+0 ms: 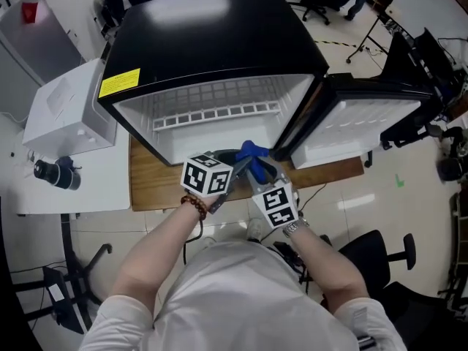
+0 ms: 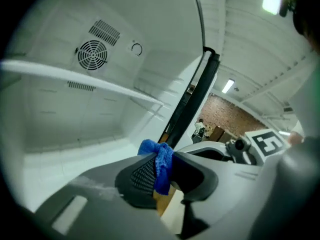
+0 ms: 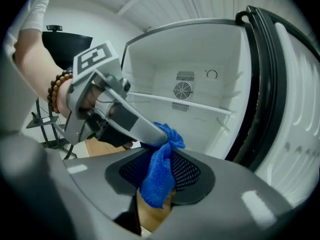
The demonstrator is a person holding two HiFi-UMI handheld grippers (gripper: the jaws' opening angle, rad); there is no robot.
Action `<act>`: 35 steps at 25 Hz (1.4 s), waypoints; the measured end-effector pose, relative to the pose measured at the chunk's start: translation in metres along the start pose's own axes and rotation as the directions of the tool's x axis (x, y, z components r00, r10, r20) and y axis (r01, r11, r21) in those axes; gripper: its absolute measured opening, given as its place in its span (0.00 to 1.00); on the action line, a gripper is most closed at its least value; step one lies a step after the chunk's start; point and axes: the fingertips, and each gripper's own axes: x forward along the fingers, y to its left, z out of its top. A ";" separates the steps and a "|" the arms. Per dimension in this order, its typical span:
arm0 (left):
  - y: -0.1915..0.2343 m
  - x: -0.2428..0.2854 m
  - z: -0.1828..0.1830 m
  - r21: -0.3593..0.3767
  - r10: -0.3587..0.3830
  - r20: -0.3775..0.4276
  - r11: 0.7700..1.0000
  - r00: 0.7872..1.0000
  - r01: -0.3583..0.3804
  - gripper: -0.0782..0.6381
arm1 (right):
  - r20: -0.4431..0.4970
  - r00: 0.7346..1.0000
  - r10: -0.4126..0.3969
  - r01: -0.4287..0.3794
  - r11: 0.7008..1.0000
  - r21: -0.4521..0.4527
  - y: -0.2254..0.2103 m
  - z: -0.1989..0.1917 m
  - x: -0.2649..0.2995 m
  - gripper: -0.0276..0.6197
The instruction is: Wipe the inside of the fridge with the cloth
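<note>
The left gripper point(image 2: 162, 160) pinches the blue cloth point(image 1: 252, 158) just outside the open fridge point(image 1: 212, 35); the right gripper point(image 3: 161, 173) has its jaws slightly apart around it. With only 1 small pinch holding, the cloth could slip and drop.

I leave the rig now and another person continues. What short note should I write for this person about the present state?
Left gripper: tongs shut on the top of the blue cloth.
Right gripper: the cloth hangs between its tongs; whether they press it is unclear.
Place: both in front of the fridge, over the wooden table.
Done: door open, cloth in hand.
Left: carry the cloth in and wipe the inside.
</note>
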 end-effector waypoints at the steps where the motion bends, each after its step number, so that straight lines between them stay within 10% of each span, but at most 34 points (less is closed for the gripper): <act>1: 0.001 0.007 0.004 0.040 0.029 0.007 0.999 1.000 -0.029 0.22 | -0.015 1.000 -0.005 0.005 1.000 0.013 -0.008 -0.005 0.000 0.25; 7: 0.010 0.039 0.027 0.216 0.170 0.076 0.959 0.983 -0.182 0.22 | -0.083 0.996 -0.016 0.017 1.000 0.023 -0.042 -0.031 -0.008 0.25; 19: 0.025 0.086 0.048 0.316 0.285 0.196 0.887 0.938 -0.336 0.22 | -0.118 0.992 0.038 -0.039 0.999 -0.008 -0.051 -0.052 -0.023 0.25; 35: 0.064 0.119 0.070 0.251 0.390 0.300 0.848 0.870 -0.467 0.22 | -0.102 0.990 0.094 -0.093 0.995 0.021 -0.056 -0.057 -0.038 0.25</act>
